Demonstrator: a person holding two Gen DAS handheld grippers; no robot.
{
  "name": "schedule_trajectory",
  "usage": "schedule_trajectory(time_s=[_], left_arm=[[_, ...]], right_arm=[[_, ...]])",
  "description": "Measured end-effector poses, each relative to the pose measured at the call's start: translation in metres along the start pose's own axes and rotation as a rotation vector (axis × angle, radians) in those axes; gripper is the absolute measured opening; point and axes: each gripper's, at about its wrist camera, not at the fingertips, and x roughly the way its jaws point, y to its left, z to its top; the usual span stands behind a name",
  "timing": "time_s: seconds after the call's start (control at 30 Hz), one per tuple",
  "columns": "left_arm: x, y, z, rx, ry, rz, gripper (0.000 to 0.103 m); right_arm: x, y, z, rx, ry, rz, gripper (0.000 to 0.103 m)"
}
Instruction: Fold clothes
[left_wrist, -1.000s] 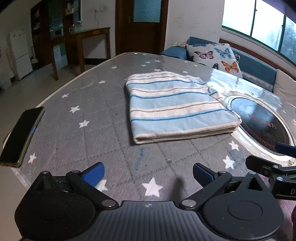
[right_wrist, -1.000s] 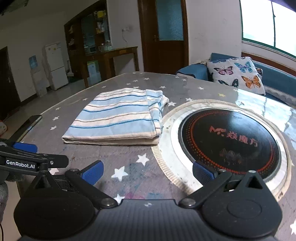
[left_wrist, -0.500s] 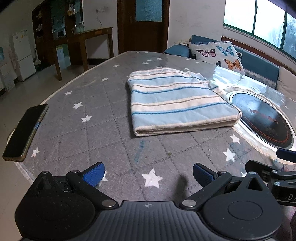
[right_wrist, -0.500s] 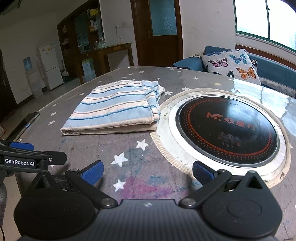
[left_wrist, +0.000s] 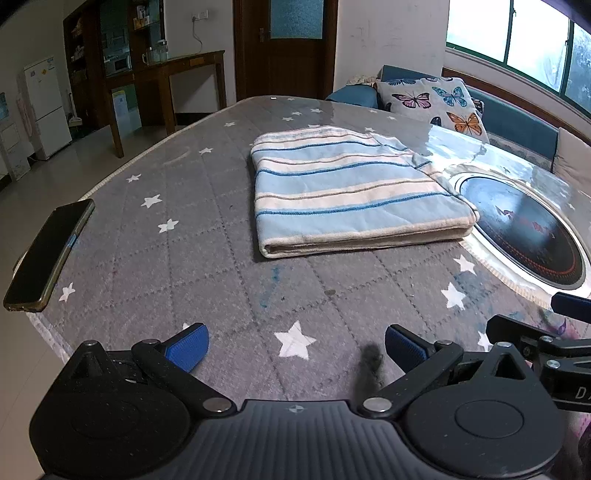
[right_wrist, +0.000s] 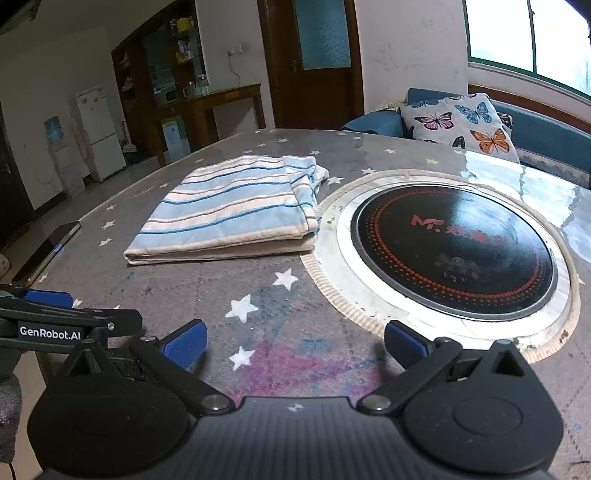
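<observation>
A folded blue-and-cream striped cloth lies flat on the grey star-patterned table cover, beside the round cooktop. My left gripper hovers open over the table's near edge, well short of the cloth, with nothing between its blue pads. My right gripper is also open and empty, near the front of the table, with the cloth ahead to its left. The right gripper's side shows at the right edge of the left wrist view, and the left gripper's side at the left edge of the right wrist view.
A black round cooktop is set into the table right of the cloth. A dark phone lies at the table's left edge. A sofa with a butterfly cushion stands behind the table.
Both grippers have drawn back slightly toward the table's near edge, so the cloth sits a little farther away. Both stayed open; the cloth has not moved.
</observation>
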Motion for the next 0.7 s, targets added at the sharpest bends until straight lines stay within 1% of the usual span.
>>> schedule_trajectory(time_s=[0.7], left_arm=[[0.0006,-0.0028,-0.0032,0.006,0.005,0.007,0.103]], right_arm=[[0.0001,0.0008,-0.0017,-0.002,-0.002,-0.001,0.103]])
